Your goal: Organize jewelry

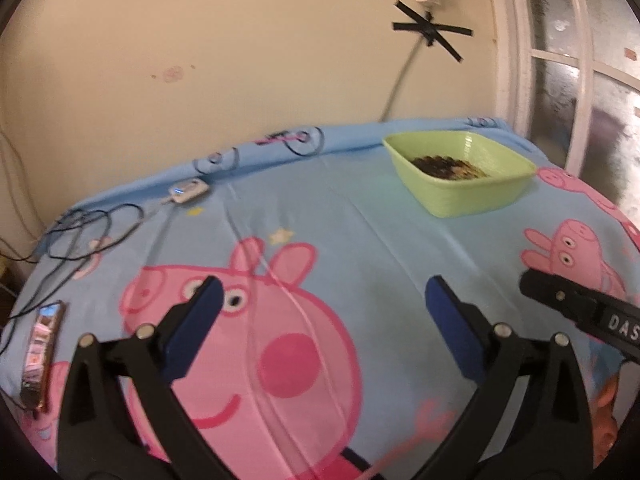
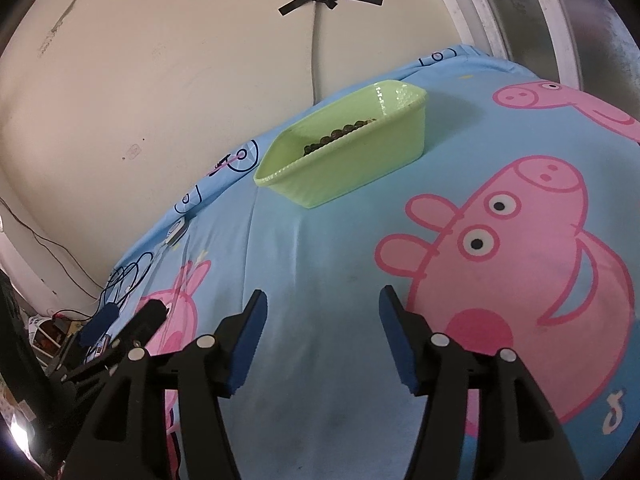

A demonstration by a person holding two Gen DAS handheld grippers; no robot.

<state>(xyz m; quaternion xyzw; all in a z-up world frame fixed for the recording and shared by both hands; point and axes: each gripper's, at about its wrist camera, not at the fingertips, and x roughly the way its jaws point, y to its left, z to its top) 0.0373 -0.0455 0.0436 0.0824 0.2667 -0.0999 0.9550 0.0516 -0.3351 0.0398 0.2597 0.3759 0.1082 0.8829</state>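
Both tools stand spread with nothing between their blue pads: the left gripper [image 1: 324,292] at its widest over the pink pig print, the right gripper [image 2: 323,300] over bare blue sheet [image 2: 320,264]. The jewelry [image 1: 450,167], a dark beaded heap, lies in the green basket [image 1: 476,196], well ahead of the left gripper and to its right, and ahead of the right gripper, a little to its left, with only flat sheet between. Off to the left gripper's left lie a small white device [image 1: 188,192], looped black cables [image 1: 92,232] and a phone [image 1: 42,356], and the right gripper's black finger juts in at its right.
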